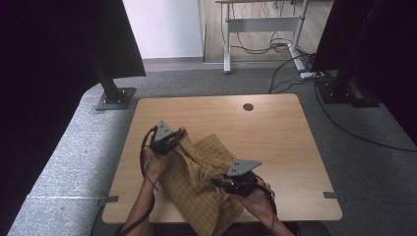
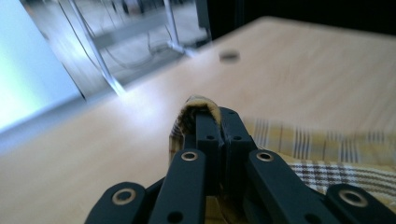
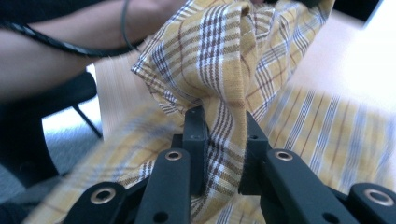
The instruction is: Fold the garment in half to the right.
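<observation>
cloth (image 1: 201, 182) mid-counter (image 1: 275, 128), near edge draping off at 6 o'clock | left gripper (image 1: 178, 135) clenched on cloth edge at 10 | right gripper (image 1: 220, 182) pinching a fold at 4 | two-point hold, likely to spread or fold

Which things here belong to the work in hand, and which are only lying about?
In use:
- yellow checked cloth
- left hand-held gripper, shut on it
- right hand-held gripper, shut on it

Lying about:
- desk frame
- floor cables
</observation>
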Tool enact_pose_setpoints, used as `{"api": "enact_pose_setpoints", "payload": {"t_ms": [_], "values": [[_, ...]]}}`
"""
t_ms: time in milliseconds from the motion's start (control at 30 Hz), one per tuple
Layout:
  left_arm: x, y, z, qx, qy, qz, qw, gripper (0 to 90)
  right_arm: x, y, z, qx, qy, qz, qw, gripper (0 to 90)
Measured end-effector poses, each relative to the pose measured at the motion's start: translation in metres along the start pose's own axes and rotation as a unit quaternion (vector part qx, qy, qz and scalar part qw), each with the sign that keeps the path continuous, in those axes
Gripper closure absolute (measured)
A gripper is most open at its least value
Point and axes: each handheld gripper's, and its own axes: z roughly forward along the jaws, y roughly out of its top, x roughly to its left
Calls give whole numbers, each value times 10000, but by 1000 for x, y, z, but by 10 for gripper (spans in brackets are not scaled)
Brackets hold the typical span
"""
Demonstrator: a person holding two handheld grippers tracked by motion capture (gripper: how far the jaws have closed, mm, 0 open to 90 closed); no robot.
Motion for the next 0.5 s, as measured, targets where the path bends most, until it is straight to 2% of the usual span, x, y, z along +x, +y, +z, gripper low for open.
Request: {"api": "enact_pose_setpoints", "payload": {"t_ms": [133,233,333,433,500], "values": [[0,34,-5,-417,59,0,9991,880,1,25,-22,-325,-144,-216,9991,772],[-3,50,8,-533,53,-183,9984,880,-8,33,-37,-435,-281,-196,9985,771],[-9,48,40,-276,-61,-346,9990,878,-27,20,-45,-421,-401,101,9983,770],[-15,28,77,179,-264,-538,9980,877,-52,-12,-41,-220,-494,557,9970,770],[-20,11,98,495,-390,-622,9961,876,-65,-38,-35,-50,-517,832,9952,770]]}}
